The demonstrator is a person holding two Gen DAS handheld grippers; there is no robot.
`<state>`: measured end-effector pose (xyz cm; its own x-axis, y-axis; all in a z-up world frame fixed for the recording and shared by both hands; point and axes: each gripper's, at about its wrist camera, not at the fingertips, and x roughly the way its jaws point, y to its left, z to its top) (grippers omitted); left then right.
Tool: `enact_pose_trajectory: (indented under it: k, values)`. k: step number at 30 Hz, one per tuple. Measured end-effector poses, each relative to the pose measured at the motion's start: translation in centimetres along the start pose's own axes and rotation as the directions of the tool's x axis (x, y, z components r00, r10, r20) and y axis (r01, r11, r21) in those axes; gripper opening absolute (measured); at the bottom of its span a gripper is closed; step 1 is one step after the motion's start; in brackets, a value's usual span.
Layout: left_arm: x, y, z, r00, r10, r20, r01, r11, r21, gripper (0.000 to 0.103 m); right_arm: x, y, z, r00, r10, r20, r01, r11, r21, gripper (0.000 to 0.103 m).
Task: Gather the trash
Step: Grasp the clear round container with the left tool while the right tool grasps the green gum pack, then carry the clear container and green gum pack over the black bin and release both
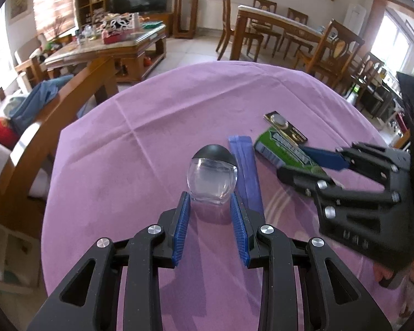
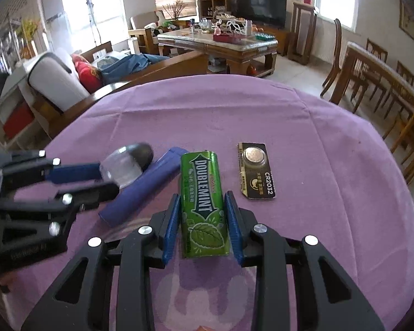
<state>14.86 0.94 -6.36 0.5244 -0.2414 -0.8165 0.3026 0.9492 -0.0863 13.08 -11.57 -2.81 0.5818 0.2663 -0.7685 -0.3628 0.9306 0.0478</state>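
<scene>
- The round table (image 1: 151, 127), draped in a purple cloth, fills both views, and all the trash lies toward its near side.
- The left gripper (image 1: 211, 201) points down at the table, its blue pads set against both sides of a small clear bottle (image 1: 212, 176) with a dark rounded cap; the jaws are narrowed onto it and it looks gripped.
- The right gripper (image 2: 202, 209) has its blue pads pressed on either side of the green gum pack (image 2: 204, 204), clamping it near the lower half; the pack's far end points away from the camera.
- A purple wrapper (image 2: 140, 190) lies flat between the bottle and the gum pack, touching the gum pack's upper left edge in the right wrist view.
- A coin battery card (image 2: 256, 169) lies just beside the gum pack on the right, apart from both grippers.
</scene>
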Motion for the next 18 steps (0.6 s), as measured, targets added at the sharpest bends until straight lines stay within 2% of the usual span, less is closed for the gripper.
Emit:
enact_pose_trajectory:
  k: [5,7,9,11,15,17,18]
  values:
    - [0.2,-0.1,1.0,1.0,0.007,0.019,-0.007,1.0,0.004,0.031,-0.3,-0.7,-0.3,1.0,0.023,0.01,-0.023,0.999,0.025,0.031]
    - [0.6,-0.5,1.6,1.0,0.014,0.017,-0.015,1.0,0.027,0.038,-0.3,-0.8,-0.2,0.999,0.031,0.011,-0.032,0.999,0.036,0.031]
    - [0.9,-0.8,2.1,0.999,0.027,0.026,-0.028,0.999,0.04,0.056,-0.3,-1.0,-0.3,0.999,0.038,0.014,-0.039,0.998,0.047,0.031]
    - [1.3,-1.0,2.6,0.999,0.036,0.036,-0.038,0.998,0.051,0.061,-0.4,-1.4,-0.4,0.999,0.048,0.016,-0.048,0.997,0.058,0.031]
    - [2.8,-0.7,3.3,1.0,0.016,0.025,-0.017,0.998,0.056,0.059,-0.4,-1.7,-0.4,0.998,0.062,0.019,-0.063,0.996,0.071,0.031]
    - [2.9,-0.3,3.5,0.999,-0.001,0.036,-0.001,0.999,0.049,0.041,-0.3,-1.7,-0.2,0.998,0.065,0.02,-0.066,0.995,0.074,0.031]
    - [3.0,-0.2,3.6,0.999,0.002,0.039,-0.004,0.999,0.049,0.041,-0.2,-1.7,-0.2,0.998,0.066,0.02,-0.067,0.995,0.075,0.031]
